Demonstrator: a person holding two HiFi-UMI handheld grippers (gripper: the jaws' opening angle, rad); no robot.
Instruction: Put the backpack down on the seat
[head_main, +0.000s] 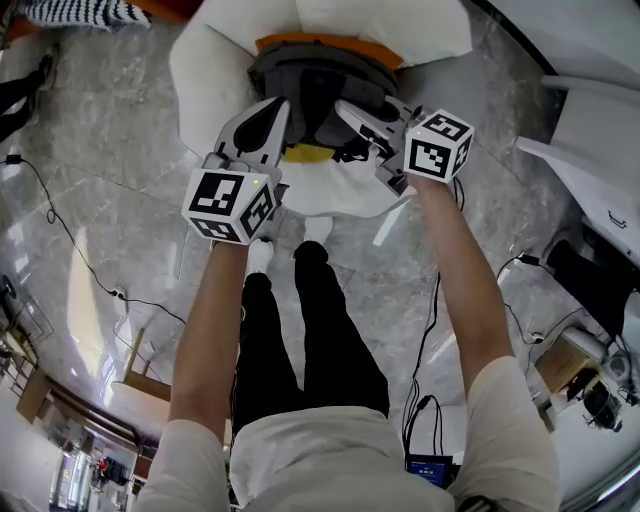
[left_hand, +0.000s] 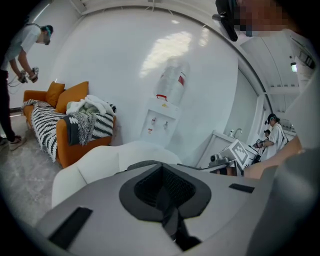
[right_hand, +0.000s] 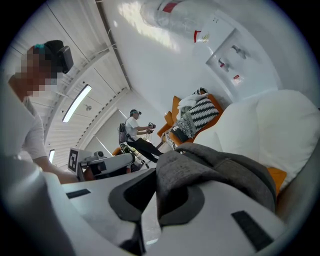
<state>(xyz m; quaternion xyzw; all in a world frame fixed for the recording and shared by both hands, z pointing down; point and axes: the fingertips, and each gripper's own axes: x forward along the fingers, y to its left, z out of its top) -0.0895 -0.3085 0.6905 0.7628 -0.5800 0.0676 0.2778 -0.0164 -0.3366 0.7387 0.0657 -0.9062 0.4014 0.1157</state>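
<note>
Head view: the grey backpack is held low over the white seat, straight ahead of both claws. The left claw is pressed shut at its left edge, seemingly on a dark strap. The right claw is pinched on grey fabric at its right. An orange cushion lies just beyond. Contact with the seat cannot be told.

Head view looks steeply down; both gripper views face forward, close, sharing the white seat.
</note>
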